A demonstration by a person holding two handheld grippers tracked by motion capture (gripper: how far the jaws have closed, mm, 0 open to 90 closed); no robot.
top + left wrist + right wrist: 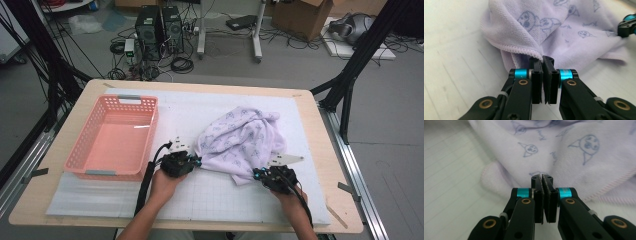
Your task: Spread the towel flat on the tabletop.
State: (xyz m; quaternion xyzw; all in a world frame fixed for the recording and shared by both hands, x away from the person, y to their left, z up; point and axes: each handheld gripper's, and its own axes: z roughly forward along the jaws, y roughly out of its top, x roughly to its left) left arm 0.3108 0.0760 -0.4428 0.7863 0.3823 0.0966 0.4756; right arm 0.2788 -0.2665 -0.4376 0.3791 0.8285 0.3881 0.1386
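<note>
- High view: a pink basket (112,137) sits on the left half of the tabletop (310,150), at about nine o'clock from the middle of the white gridded mat (210,197). It is empty and stands well apart from the cloth.
- High view: the left gripper (196,161) lies just right of the basket's near corner, held by the person's left hand (165,182). Its tips meet the left edge of the towel (240,140).
- High view: the towel, pale lilac with small blue cartoon prints, lies bunched in a heap at the centre of the mat, a little toward three o'clock from the middle of the tabletop.
- High view: the right gripper (256,173) sits at about five o'clock from the heap, held by the right hand (292,197), its tips at the towel's near right edge.
- Left gripper view: the left gripper (543,59) has its jaws pressed together, pinching the hemmed edge of the towel (564,27) at their tips. The other gripper's tip appears at two o'clock, also against the cloth.
- Right gripper view: the right gripper (542,177) has its jaws together too, clamped on a fold of the towel (574,152), which spreads from twelve to three o'clock above the mat.
</note>
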